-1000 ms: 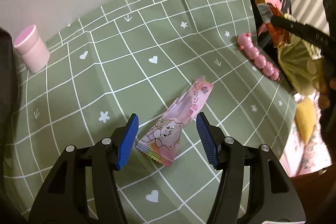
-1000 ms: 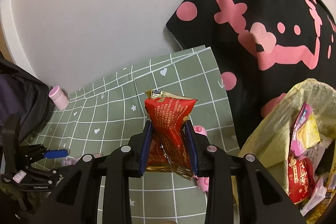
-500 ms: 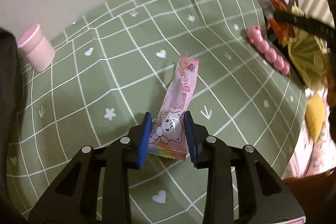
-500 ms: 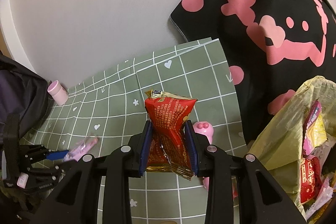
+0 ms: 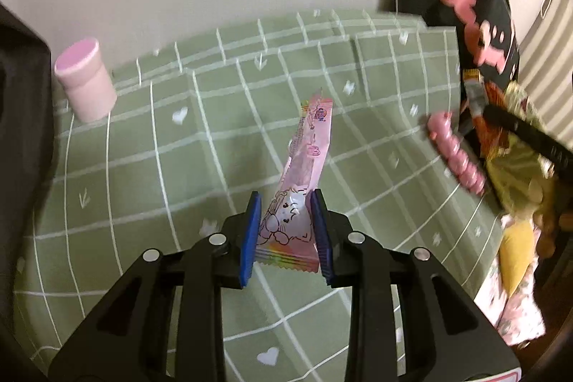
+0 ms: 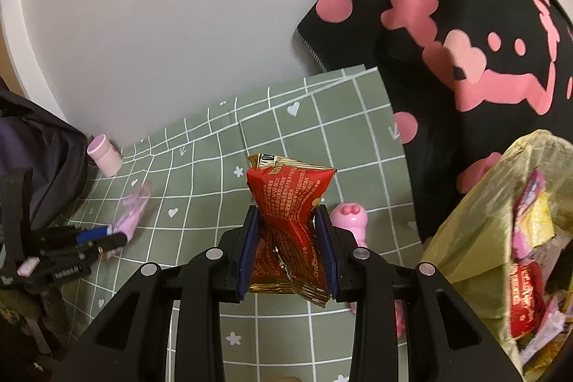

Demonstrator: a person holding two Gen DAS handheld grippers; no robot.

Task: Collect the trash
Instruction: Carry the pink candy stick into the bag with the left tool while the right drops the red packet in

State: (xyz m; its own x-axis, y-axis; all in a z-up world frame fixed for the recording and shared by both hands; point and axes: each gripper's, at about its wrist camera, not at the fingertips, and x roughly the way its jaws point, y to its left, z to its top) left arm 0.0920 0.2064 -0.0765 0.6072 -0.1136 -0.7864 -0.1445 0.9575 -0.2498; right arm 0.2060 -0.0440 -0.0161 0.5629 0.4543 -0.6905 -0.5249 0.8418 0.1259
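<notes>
We observe the left gripper (image 5: 286, 231) with its jaws just closed in on the pink wrapper (image 5: 304, 167), blue pads pressing both sides of its lower end; the wrapper's far end tilts up and ahead of the pads, above the green grid cloth (image 5: 179, 185). The right gripper (image 6: 288, 249) clamps the red wrapper (image 6: 286, 203) upright between its pads. The yellow trash bag (image 6: 476, 238) lies right of it.

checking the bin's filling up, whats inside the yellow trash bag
The yellow trash bag holds wrappers: a red packet low down, and pink and yellow ones above. Its translucent wall and the frame edge hide whatever lies deeper.
</notes>
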